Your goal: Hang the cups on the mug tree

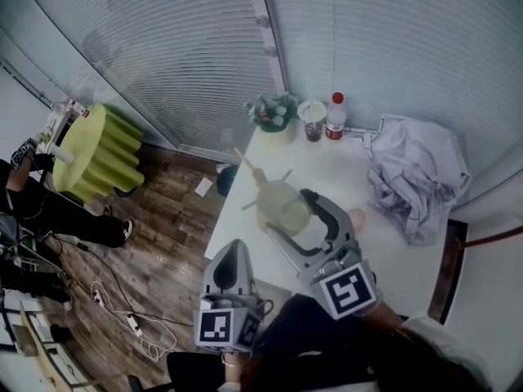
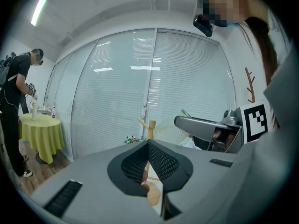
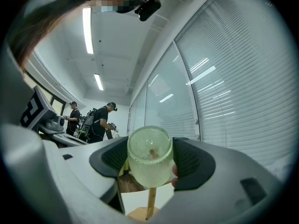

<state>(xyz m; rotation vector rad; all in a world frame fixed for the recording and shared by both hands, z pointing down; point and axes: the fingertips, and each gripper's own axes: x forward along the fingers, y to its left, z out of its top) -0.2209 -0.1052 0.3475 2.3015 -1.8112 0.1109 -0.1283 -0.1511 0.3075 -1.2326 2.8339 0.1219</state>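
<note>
A wooden mug tree point(image 1: 260, 184) stands on the white table point(image 1: 343, 166). Against its pegs is a pale green translucent cup point(image 1: 283, 206), and my right gripper point(image 1: 288, 213) is shut on it. In the right gripper view the cup point(image 3: 149, 156) fills the gap between the pads, with the tree's stem point(image 3: 150, 203) below it. My left gripper point(image 1: 234, 251) hovers at the table's near edge, shut and holding nothing. In the left gripper view its pads point(image 2: 159, 161) meet in front of the tree point(image 2: 150, 128). A pinkish thing, perhaps another cup point(image 1: 356, 217), peeks from behind the right gripper.
At the table's far end stand a potted plant point(image 1: 275, 114), a drink cup point(image 1: 312, 121) and a red-capped bottle point(image 1: 336, 116). Crumpled white cloth point(image 1: 417, 176) covers the right side. A yellow-green covered round table point(image 1: 102, 149) and a person point(image 2: 16, 90) are off to the left.
</note>
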